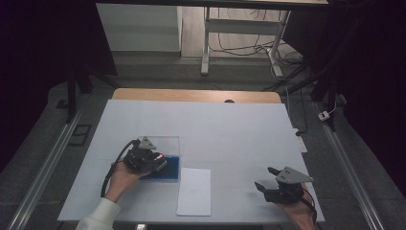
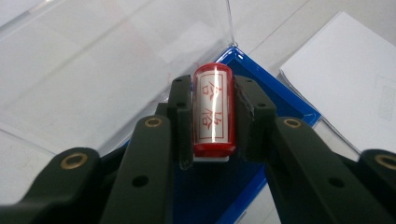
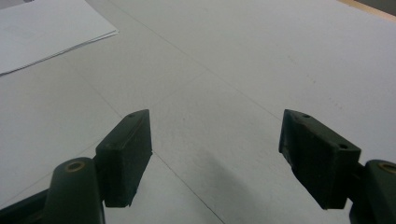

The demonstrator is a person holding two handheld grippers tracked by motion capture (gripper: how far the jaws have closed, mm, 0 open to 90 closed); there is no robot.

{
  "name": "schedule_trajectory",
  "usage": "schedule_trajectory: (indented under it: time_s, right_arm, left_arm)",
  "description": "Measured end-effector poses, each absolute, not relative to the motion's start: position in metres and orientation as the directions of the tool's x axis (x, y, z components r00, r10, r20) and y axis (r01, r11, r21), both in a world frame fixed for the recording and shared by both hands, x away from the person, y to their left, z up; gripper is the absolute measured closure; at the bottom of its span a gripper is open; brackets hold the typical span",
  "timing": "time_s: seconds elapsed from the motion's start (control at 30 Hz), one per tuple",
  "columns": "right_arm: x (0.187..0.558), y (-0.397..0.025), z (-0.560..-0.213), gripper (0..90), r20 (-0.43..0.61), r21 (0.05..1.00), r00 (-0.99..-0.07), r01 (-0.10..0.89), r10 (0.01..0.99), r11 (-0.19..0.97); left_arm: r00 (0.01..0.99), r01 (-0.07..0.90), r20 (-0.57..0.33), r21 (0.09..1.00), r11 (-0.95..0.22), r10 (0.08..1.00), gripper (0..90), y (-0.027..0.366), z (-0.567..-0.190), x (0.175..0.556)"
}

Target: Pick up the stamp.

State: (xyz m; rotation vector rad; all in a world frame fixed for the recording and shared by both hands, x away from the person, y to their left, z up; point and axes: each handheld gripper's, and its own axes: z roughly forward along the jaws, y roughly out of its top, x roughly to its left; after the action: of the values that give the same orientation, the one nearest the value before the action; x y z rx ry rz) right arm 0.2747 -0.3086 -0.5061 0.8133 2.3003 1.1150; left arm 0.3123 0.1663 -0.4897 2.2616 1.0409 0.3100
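Note:
My left gripper (image 2: pixel 213 114) is shut on a red stamp (image 2: pixel 214 109) with a white label bearing red characters. It hovers over a blue ink pad box (image 2: pixel 275 95) whose clear lid (image 2: pixel 116 70) stands open behind it. In the high view the left gripper (image 1: pixel 160 163) sits over the blue box (image 1: pixel 171 168) at the table's left front. A stack of white paper (image 1: pixel 194 190) lies just right of the box. My right gripper (image 1: pixel 268 178) rests open near the right front edge, nothing between its jaws, above bare table (image 3: pixel 224 93).
The white table cover (image 1: pixel 215 124) spreads wide behind the objects. A paper stack corner (image 3: pixel 46 32) shows at far left in the right gripper view. Beyond the table's wooden far edge (image 1: pixel 196 95) stand desk legs and cables on the floor.

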Motion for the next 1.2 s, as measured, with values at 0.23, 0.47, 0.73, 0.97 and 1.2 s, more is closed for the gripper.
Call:
schedule_trajectory:
  time_s: [0.23, 0.47, 0.73, 0.97, 1.2]
  right_arm:
    - [0.275, -0.308, -0.506, 25.2, -0.141, 0.811, -0.724, 0.308, 0.676, 0.498]
    - [0.275, -0.309, -0.506, 25.3, -0.142, 0.810, -0.723, 0.307, 0.676, 0.499]
    - [0.275, -0.309, -0.507, 25.7, -0.136, 0.812, -0.726, 0.309, 0.674, 0.496]
    - [0.275, -0.309, -0.507, 25.7, -0.136, 0.811, -0.726, 0.310, 0.674, 0.496]
    - [0.275, -0.309, -0.507, 25.9, -0.132, 0.811, -0.729, 0.310, 0.671, 0.496]
  left_arm:
    - [0.667, 0.598, -0.053, 0.633, -0.491, 0.743, 70.0, 0.166, -0.487, 0.311]
    - [0.671, 0.582, -0.066, 0.664, -0.470, 0.739, 70.0, 0.172, -0.478, 0.307]
    - [0.689, 0.556, -0.062, 0.684, -0.472, 0.722, 70.0, 0.174, -0.467, 0.302]
    - [0.710, 0.525, -0.062, 0.710, -0.469, 0.701, 70.0, 0.177, -0.453, 0.296]
    - [0.740, 0.501, -0.066, 0.719, -0.482, 0.670, 70.0, 0.180, -0.441, 0.289]
